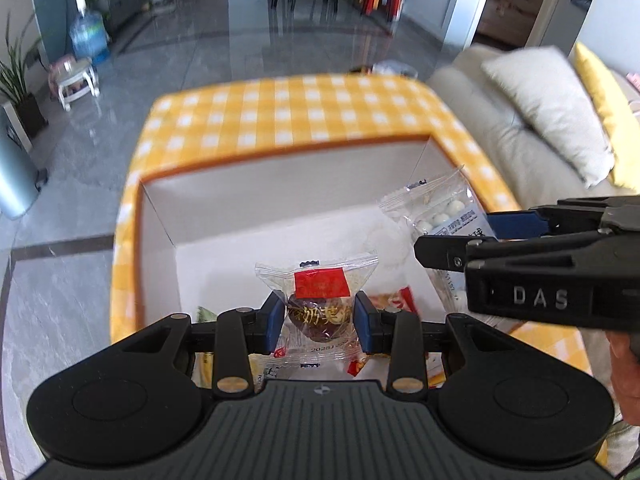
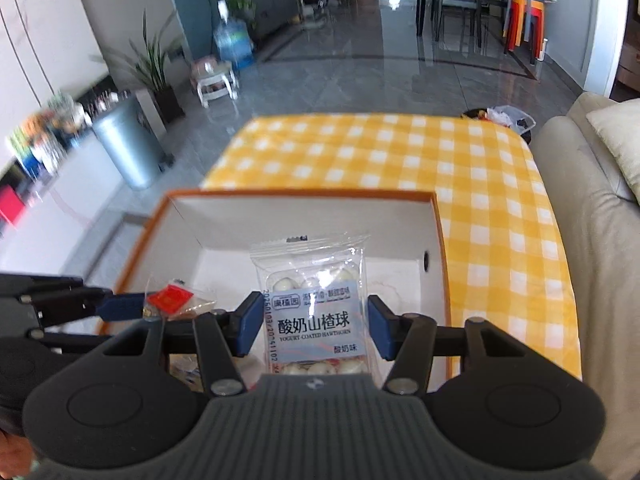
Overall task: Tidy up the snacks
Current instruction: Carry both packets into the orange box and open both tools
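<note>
Left wrist: L gripper (image 1: 316, 322) angled down, clamping date pack (image 1: 317, 300), R gripper (image 2: 313, 326) likewise, seemingly gripping hawthorn pack (image 2: 314, 320), over box (image 2: 320, 216).

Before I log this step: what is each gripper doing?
Left gripper: shut on the red-label snack.
Right gripper: shut on the hawthorn ball packet.

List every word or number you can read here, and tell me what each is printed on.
"DAS": side of the right gripper, seen from the left wrist view.
"酸奶山楂球": blue label of the yogurt hawthorn ball packet.
"YOGURT-COATED HAWTHORN": same label, below.
"酸奶味": same label, lower right.
"奶枣": gold print on the milk date candy wrapper; further characters unclear.
Date codes on both wrappers: too blurred to read fully.
</note>
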The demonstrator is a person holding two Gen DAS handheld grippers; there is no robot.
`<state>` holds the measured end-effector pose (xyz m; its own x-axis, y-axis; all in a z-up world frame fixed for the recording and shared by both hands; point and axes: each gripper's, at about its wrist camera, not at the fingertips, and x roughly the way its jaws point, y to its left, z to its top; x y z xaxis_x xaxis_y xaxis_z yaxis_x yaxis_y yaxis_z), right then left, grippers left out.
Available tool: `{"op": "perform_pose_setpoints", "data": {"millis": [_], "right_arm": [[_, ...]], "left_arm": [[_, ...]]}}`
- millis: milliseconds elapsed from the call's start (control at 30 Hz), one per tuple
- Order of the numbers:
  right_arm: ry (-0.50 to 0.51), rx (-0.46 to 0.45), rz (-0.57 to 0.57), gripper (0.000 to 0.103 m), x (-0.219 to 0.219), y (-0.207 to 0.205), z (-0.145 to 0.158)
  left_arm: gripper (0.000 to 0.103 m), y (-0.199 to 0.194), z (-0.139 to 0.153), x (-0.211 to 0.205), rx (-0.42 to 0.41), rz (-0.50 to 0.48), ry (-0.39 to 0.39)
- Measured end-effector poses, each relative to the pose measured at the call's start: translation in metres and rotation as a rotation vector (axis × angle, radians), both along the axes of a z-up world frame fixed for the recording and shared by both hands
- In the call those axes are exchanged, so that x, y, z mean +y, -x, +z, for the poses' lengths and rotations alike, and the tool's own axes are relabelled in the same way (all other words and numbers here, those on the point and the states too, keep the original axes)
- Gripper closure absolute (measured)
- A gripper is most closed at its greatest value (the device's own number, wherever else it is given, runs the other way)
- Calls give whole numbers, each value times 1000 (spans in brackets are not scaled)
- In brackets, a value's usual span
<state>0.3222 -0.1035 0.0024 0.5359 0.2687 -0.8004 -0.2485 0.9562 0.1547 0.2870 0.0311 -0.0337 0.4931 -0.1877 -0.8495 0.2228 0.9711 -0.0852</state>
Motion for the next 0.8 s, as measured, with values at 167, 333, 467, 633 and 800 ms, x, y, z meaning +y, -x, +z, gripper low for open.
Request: {"op": "perform_pose_setpoints", "data": {"millis": [167,333,467,633,800], "right_arm": [[77,72,37,50,7,-18,-32],[134,129,75,50,12,-27,-56],[178,163,89,49,14,-31,-71],[248,173,119,49,23,-32,-80],[299,188,138,49,28,-36,-84]], "left_arm": [[62,-12,-29,-7,99,-25,-51],[62,-16,-45,-13,181,-58,-89],[62,-19,-52,-20,215,-78,-126],[62,-27,-60,-26,256,-84,-161],[62,-31,-67,-27,285,-78,-185]]}}
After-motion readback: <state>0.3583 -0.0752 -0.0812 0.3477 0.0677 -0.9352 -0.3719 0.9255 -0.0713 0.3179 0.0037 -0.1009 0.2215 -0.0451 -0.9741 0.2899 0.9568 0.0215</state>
